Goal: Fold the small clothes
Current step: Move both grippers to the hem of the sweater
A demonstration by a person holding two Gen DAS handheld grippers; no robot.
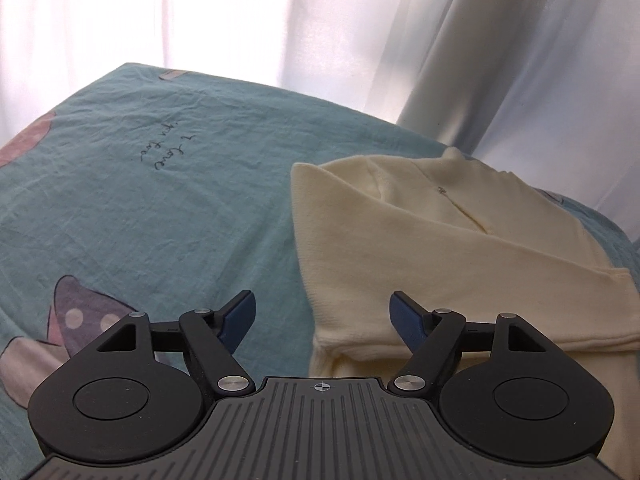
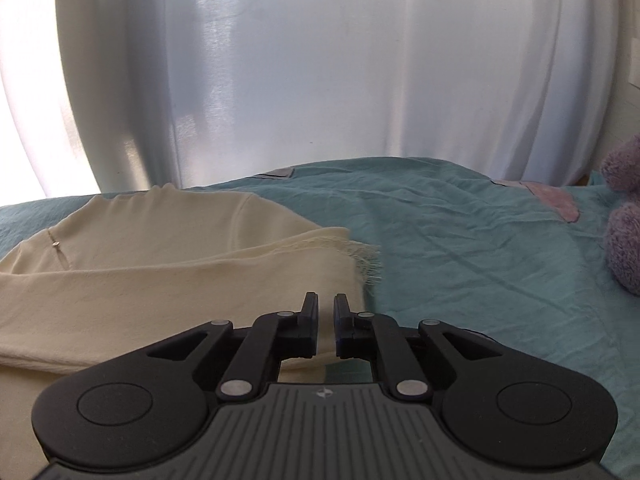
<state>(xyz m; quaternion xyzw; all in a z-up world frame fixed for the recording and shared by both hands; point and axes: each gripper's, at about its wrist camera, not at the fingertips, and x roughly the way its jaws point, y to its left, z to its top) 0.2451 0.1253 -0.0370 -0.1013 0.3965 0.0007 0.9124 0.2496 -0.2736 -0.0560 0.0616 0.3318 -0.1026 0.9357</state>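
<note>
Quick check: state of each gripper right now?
Left gripper: open, holding nothing, above the cream garment.
Right gripper: nearly closed, small gap, nothing visibly held.

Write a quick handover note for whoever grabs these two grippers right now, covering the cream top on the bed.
Left gripper: jaws wide open, holding nothing, above the near left edge of the cream top.
Right gripper: jaws nearly shut with a thin gap, nothing visibly pinched, at the top's near right edge, close to the frayed hem.
The top lies on the teal bedsheet; both sides appear folded in across the front.
A purple plush toy sits off to the right, apart from the top.
Left to do: probably the final fold lengthwise, then smooth it.
</note>
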